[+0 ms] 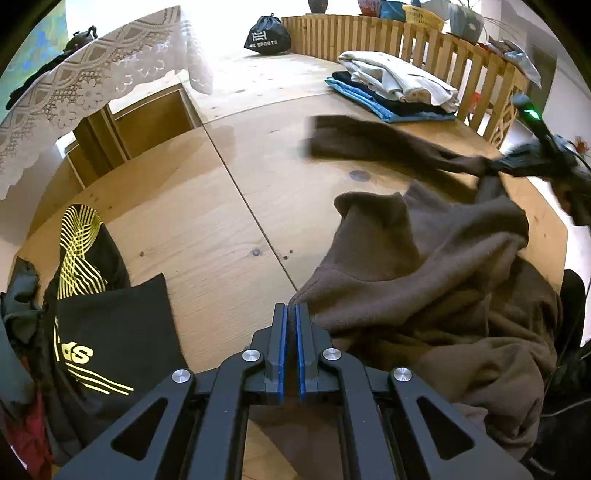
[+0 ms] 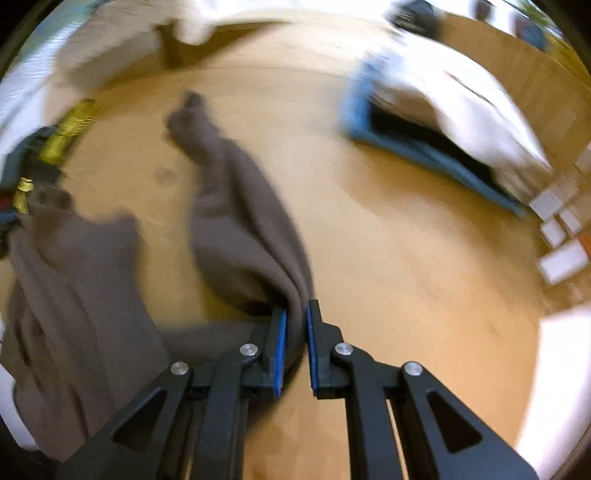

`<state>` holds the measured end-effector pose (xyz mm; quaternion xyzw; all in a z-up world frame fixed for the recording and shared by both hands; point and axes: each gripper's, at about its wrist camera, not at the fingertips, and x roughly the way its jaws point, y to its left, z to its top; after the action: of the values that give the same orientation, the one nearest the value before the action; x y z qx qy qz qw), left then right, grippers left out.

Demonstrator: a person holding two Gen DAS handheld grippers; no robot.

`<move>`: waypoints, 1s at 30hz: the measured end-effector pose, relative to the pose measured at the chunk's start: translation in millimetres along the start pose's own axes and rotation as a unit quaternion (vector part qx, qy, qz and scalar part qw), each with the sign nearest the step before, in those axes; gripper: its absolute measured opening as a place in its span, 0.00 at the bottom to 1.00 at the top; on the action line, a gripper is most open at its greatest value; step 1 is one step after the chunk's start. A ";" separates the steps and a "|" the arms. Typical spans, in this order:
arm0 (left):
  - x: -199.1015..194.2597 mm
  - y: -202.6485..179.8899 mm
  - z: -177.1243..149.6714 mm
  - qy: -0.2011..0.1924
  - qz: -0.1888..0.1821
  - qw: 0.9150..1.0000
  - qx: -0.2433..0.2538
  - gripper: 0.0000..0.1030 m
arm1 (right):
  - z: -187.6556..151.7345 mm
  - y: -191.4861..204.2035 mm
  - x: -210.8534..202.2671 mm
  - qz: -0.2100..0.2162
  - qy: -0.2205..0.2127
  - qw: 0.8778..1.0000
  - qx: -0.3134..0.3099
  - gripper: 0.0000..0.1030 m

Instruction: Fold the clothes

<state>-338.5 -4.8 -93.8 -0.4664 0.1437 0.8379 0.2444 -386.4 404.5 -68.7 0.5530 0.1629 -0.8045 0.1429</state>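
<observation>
One brown fleece garment [image 1: 424,280] lies partly bunched on the wooden tabletop [image 1: 207,229], and two hand-held grippers have hold of it. The left hand-held gripper [image 1: 291,314] has its blue pads nearly together, pinching an edge of the fleece right at its tips; most of the cloth heaps to its right. The right hand-held gripper [image 2: 295,314] clamps a thicker fold between its pads, and one sleeve [image 2: 221,177] trails away from its tips across the tabletop, ahead and a little to the left. That view is blurred.

Far ahead of the left hand-held gripper and to the right sits one stack of folded clothes [image 1: 395,88]; at least three layers show, pale on top, black under it, blue at the bottom. To the left, close beside it, lies one black garment with yellow print [image 1: 96,306] on a heap of other clothes too jumbled to count. One small black drawstring bag [image 1: 267,35] stands at the far end.
</observation>
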 end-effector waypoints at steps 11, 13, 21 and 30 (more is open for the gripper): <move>7.6 -6.9 -2.1 0.004 -0.003 1.000 0.003 0.04 | 19.4 76.7 -39.7 0.126 -0.053 0.983 -0.126 0.48; 9.0 -7.9 -3.0 0.008 -0.001 1.000 0.005 0.04 | 35.6 93.8 -18.0 0.135 -0.032 0.979 -0.152 0.48; 24.3 -9.1 -5.9 0.028 0.000 0.999 0.020 0.04 | 44.9 99.8 40.8 0.208 0.067 0.962 -0.165 0.48; 15.5 -2.0 6.7 -0.016 0.020 0.999 -0.032 0.04 | 32.3 88.4 -15.5 0.157 -0.060 0.971 -0.167 0.07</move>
<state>-349.1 4.3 -103.5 -0.4574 0.1222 0.8542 0.2149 -372.0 311.6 -52.5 0.4907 0.1970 -0.7651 0.3676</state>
